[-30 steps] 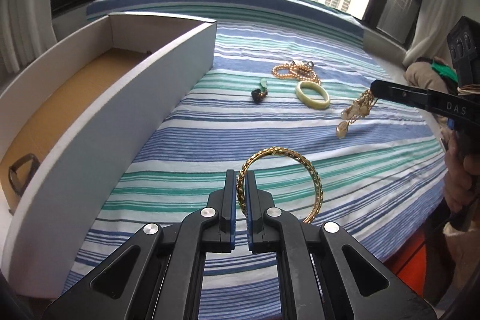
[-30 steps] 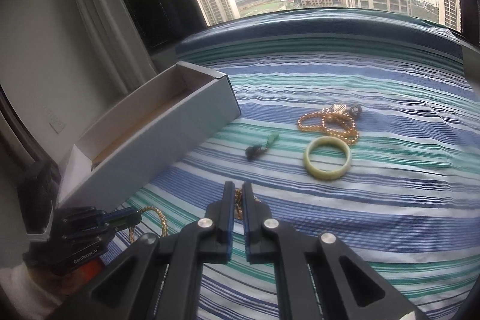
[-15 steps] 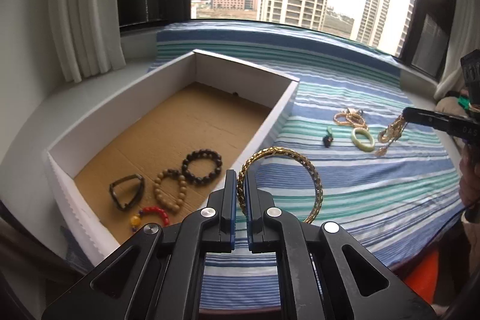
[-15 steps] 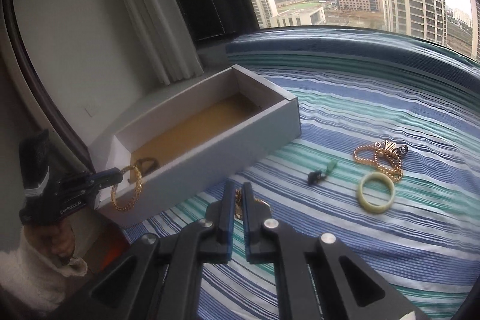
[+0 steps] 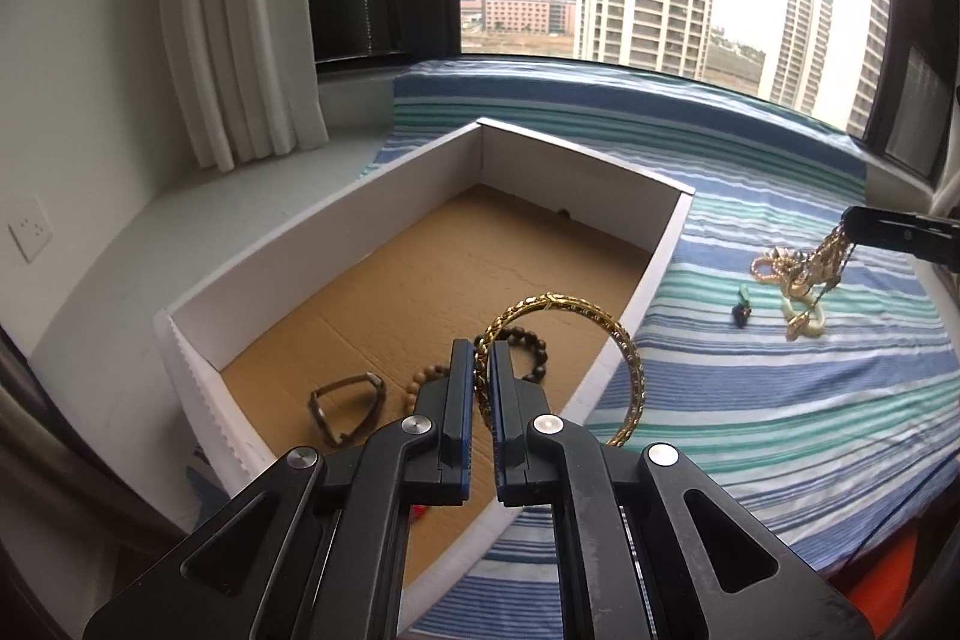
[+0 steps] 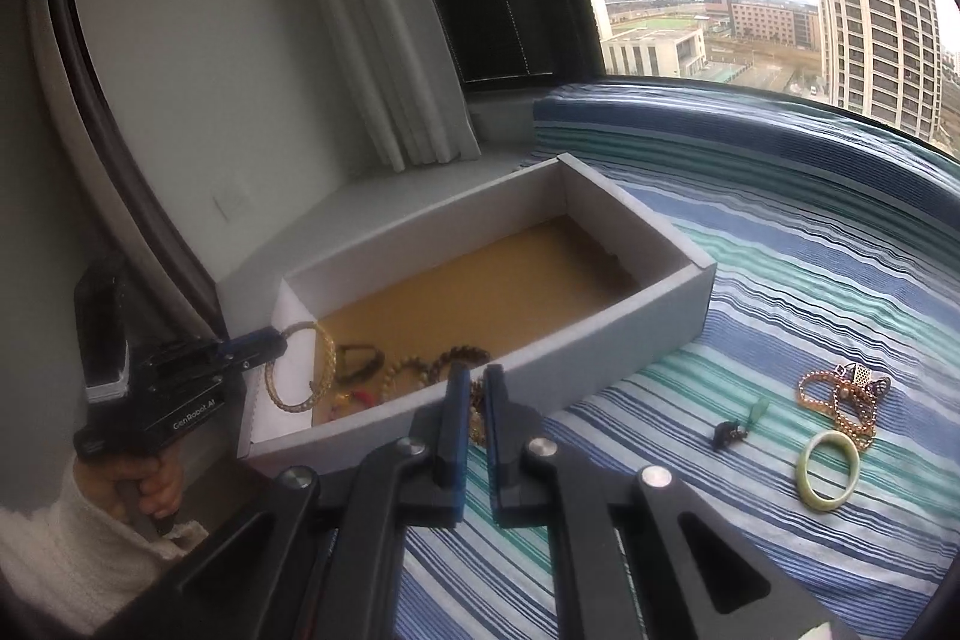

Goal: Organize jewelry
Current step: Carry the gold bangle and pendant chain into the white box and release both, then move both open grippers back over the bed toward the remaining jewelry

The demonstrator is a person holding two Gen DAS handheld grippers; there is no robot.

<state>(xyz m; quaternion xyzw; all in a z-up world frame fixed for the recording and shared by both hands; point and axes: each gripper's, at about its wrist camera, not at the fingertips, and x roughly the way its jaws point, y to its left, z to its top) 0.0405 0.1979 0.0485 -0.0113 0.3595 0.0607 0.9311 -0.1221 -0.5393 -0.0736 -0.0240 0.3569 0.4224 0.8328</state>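
I see bare brown floor across the far half of the white cardboard box (image 5: 654,256); dark bead bracelets (image 5: 528,340) crowd its near end.

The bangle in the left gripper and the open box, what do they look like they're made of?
The bangle looks like polished gold-toned metal: yellow shine, engraved pattern, though plating can't be ruled out. The box seems to be white-faced corrugated cardboard: matte walls, brown creased floor.

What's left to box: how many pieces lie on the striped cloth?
3: green pendant, jade bangle right of it, gold chain tangle behind; the tangle may hide more.
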